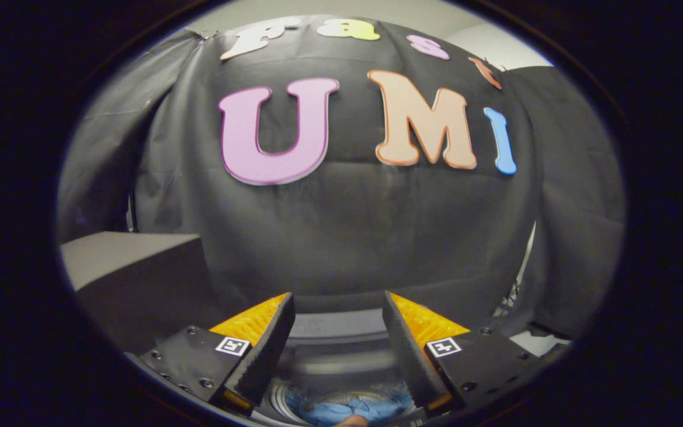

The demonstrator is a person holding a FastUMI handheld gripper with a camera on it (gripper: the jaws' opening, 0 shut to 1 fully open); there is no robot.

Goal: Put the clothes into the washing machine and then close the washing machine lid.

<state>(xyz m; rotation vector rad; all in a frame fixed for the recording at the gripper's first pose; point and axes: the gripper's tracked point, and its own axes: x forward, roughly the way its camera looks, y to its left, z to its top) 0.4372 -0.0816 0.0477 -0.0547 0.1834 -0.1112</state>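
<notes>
My gripper (338, 308) is open, its two fingers spread wide with nothing between them. Below and between the fingers I look down into the washing machine's open drum (335, 362), with its grey rim just ahead of the fingertips. A blue garment (347, 406) lies crumpled at the bottom of the drum. A small part of a fingertip of a person's hand (352, 421) shows at the very bottom, below the garment. The lid of the machine is hidden from me.
A dark box-like block (140, 279) with a grey top stands to the left of the machine. The booth's black cloth wall (347, 237) hangs close behind the machine. A gap in the cloth shows at the right.
</notes>
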